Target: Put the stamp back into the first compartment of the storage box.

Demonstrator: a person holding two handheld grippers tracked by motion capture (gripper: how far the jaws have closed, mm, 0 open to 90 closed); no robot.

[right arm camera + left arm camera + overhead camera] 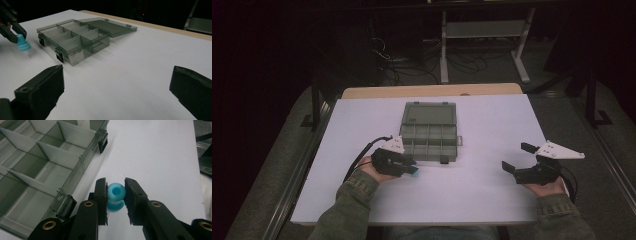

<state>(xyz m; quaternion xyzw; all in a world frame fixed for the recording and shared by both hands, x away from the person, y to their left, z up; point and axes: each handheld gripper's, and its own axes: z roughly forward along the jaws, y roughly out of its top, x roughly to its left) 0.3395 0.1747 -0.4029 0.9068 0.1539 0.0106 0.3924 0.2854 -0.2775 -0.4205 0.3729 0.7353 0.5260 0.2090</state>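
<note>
The left tool is gripping a small blue spool-shaped piece between its two black jaws, which are pressing against the piece from either side. In the left gripper view the piece is sitting upright between the jaw pads, its rounded top with a small hole facing the camera and its wider foot lying below, over the white bench. In the right gripper view the same piece is hanging from the tips of the left tool, its flared foot pointing down and sitting at or just above the bench surface; whether it is touching cannot be told.

The grey compartment box is lying open just beside the left tool, its lid folded back flat on the far side. In the high view the blue piece is showing at the tip of the left tool, just in front of the box's near edge and outside its compartments, near a black latch on the box's front wall.

The right tool is resting well apart at the right side of the bench, its jaws standing wide with nothing between them.
</note>
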